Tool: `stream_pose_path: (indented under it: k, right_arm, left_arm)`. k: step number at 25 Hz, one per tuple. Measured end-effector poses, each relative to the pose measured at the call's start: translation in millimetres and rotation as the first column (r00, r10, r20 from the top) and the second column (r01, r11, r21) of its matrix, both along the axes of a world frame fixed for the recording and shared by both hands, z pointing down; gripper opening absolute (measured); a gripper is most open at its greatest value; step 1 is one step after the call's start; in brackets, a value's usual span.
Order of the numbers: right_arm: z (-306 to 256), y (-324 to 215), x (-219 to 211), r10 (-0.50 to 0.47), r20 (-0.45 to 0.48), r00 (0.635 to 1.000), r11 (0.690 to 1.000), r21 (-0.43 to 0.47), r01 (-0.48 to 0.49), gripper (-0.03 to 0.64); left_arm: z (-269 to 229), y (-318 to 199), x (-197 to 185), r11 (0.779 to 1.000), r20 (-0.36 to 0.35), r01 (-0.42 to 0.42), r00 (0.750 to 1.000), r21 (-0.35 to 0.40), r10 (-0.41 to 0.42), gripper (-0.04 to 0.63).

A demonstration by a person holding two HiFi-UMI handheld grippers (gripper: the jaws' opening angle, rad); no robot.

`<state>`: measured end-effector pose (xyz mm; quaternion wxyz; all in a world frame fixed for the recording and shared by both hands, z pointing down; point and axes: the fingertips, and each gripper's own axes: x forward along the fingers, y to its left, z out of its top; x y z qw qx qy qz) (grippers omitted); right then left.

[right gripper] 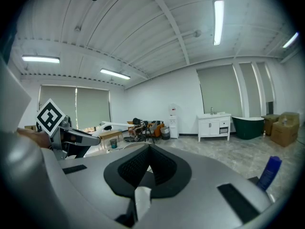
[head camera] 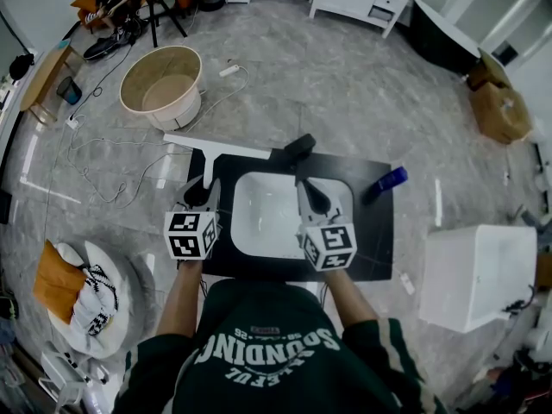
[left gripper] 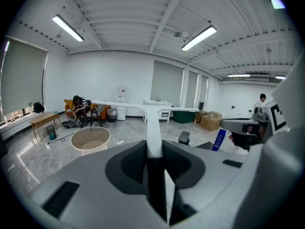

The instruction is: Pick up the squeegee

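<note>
Currently, the left gripper (head camera: 206,188) is clamped on the white handle of the squeegee (head camera: 216,148). The left gripper view confirms this: the handle runs straight out from between the jaws, and the blade sits crosswise at its far end. From the head view the blade lies over the far left corner of the black desk (head camera: 379,231), partly beyond its edge. It appears to be clear of the desk top.

The right gripper (head camera: 306,188) hangs over the white basin (head camera: 259,218) set into the desk. Its jaws are pressed together with nothing between them, as the right gripper view shows.

A blue bottle (head camera: 391,179) lies at the desk's far right corner, well apart from both grippers. A beige round tub (head camera: 162,83) stands on the floor beyond the squeegee blade.
</note>
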<state>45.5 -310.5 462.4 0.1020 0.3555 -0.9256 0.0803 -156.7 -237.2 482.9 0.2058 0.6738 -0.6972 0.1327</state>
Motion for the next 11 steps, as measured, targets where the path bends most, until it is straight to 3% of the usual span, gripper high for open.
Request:
stream_pose_path:
  k: [11]
  right_arm:
    - [6.8,-2.3,-6.1,-0.019,-0.004,1.000,1.000,0.003,0.019,0.000]
  left_arm:
    - [8.9,-3.1,-2.4,1.000,-0.010,0.000,1.000,-0.011,0.000,0.087]
